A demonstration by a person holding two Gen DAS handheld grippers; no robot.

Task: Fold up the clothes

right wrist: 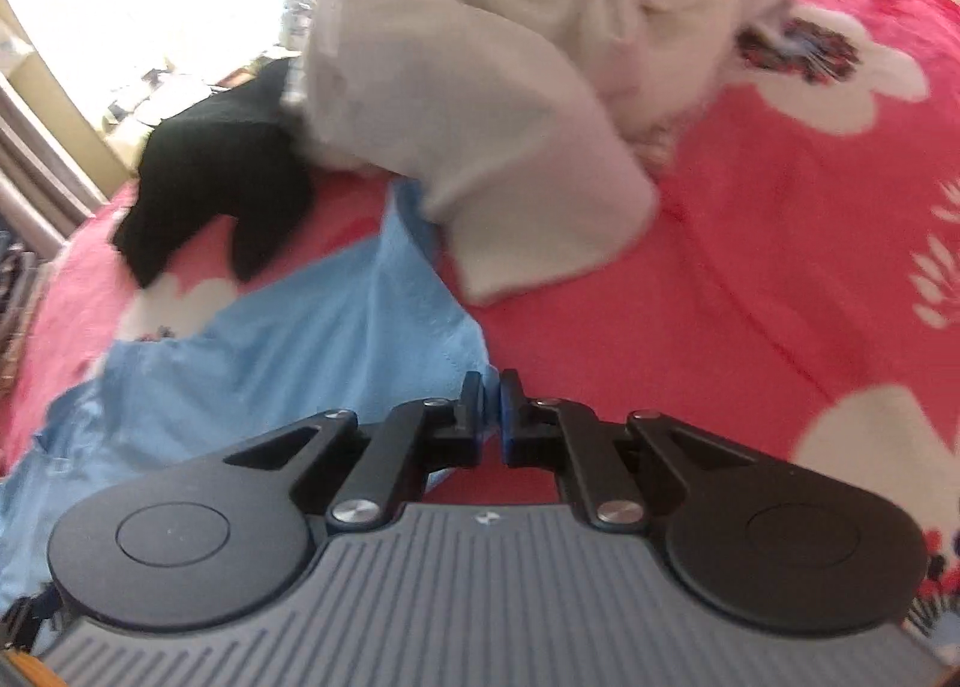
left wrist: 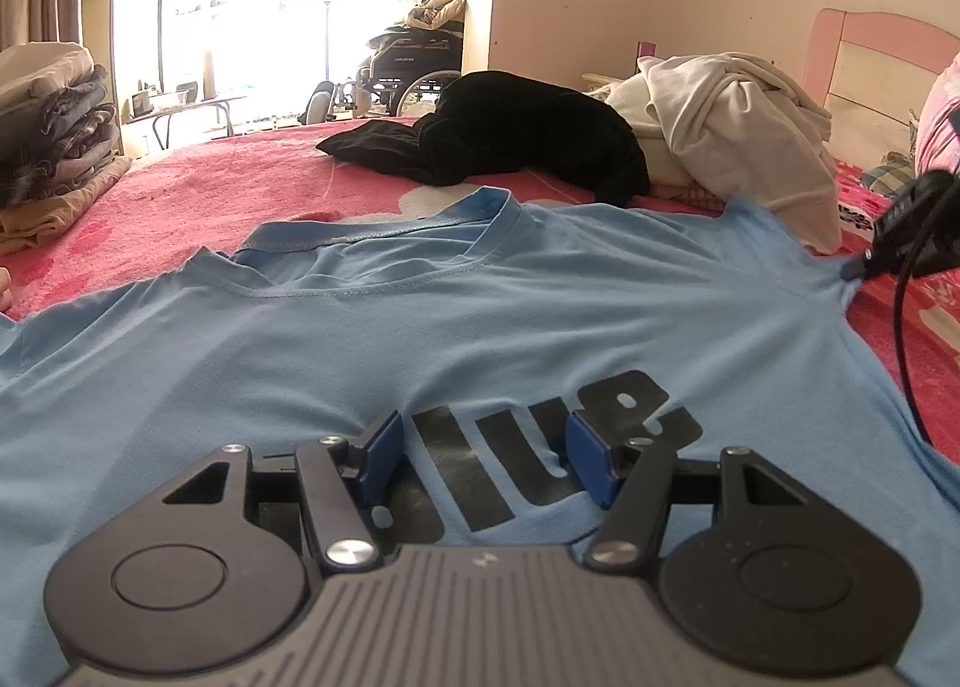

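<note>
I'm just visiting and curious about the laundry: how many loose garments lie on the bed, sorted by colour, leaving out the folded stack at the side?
Light blue: 1, the T-shirt, spread flat, its sleeve pinched by the right gripper.
Black: 1, the black garment, crumpled.
Cream: 1, the cream garment, heaped.
Total: 3

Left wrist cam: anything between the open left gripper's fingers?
Only the blue T-shirt and its black print. The left gripper holds nothing, as the left wrist view shows.
</note>
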